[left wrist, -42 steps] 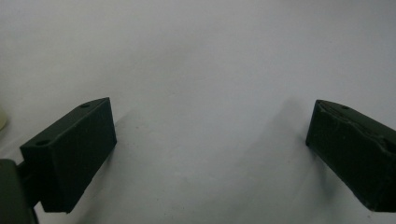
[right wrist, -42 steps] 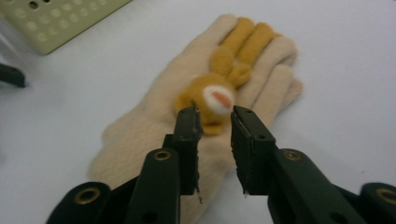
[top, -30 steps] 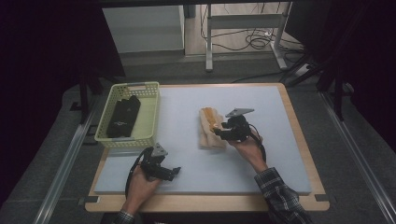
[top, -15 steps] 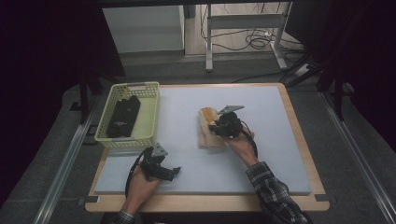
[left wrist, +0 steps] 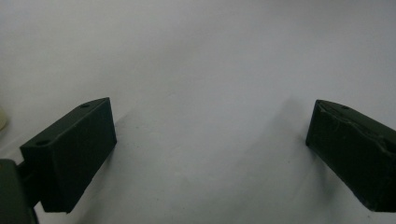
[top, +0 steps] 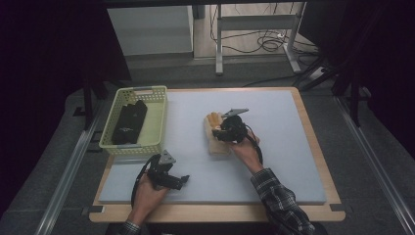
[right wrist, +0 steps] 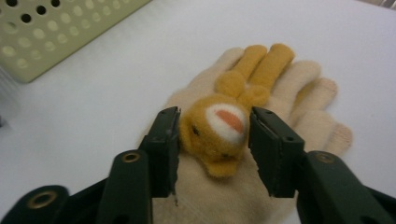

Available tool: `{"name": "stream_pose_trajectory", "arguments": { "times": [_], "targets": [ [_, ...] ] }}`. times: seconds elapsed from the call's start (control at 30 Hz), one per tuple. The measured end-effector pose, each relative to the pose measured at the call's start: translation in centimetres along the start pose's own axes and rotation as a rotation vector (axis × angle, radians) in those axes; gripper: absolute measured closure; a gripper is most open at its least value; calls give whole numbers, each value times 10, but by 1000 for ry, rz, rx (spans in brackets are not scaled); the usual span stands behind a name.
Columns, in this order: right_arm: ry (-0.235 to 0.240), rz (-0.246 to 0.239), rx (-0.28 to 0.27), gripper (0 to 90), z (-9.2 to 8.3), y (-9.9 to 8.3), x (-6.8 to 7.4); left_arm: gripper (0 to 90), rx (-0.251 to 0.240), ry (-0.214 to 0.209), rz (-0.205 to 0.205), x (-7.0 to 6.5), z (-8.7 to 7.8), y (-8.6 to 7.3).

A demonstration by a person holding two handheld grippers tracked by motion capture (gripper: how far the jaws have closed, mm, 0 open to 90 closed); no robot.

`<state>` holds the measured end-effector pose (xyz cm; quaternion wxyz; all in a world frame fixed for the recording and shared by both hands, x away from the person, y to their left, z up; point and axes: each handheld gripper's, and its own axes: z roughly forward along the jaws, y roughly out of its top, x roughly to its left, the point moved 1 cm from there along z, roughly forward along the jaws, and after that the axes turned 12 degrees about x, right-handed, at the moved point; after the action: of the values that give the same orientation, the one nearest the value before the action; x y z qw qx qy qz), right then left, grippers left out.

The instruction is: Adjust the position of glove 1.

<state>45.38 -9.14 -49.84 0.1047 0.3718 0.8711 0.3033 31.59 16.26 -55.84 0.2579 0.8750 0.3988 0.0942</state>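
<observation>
A cream knitted glove (top: 216, 145) lies flat on the white mat, with an orange plush animal head (right wrist: 219, 126) sewn on its back. My right gripper (top: 219, 131) sits low over the glove, and in the right gripper view (right wrist: 215, 114) its jaws straddle the plush head. They have just been opening; the head sits between them with the pads at its sides and no clear squeeze. My left gripper (top: 183, 181) rests near the front left of the mat. Its jaws (left wrist: 212, 107) stand wide apart over bare mat.
A pale green perforated basket (top: 157, 113) stands at the mat's left edge, holding dark folded items (top: 128, 122); its corner (right wrist: 46, 32) appears beyond the glove. The wooden table rim (top: 313, 142) frames the mat. Metal rails run along both sides.
My right gripper has slid leftward across the glove to sit over the plush head. The left hand and gripper have stayed put.
</observation>
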Motion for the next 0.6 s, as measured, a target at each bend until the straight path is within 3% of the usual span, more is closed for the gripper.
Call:
{"name": "stream_pose_trajectory", "arguments": {
  "times": [0.13, 0.27, 0.37, 0.43, 0.6],
  "targets": [
    [-8, -6, -25, 516, -16, -3, -6, 20, 0, 1, -1, 0, 0, 0],
    [-14, 17, -23, 645, -26, -13, -19, 20, -5, -1, -5, 0, 0, 0],
    [-15, 10, 8, 783, -27, -26, -24, 20, -4, -1, -6, 0, 0, 0],
    [-9, 9, 30, 826, -25, -36, -25, 20, -4, -1, -5, 0, 0, 0],
    [21, 7, 69, 844, -17, -58, -23, 20, -4, -1, -6, 0, 0, 0]
  ]
}}
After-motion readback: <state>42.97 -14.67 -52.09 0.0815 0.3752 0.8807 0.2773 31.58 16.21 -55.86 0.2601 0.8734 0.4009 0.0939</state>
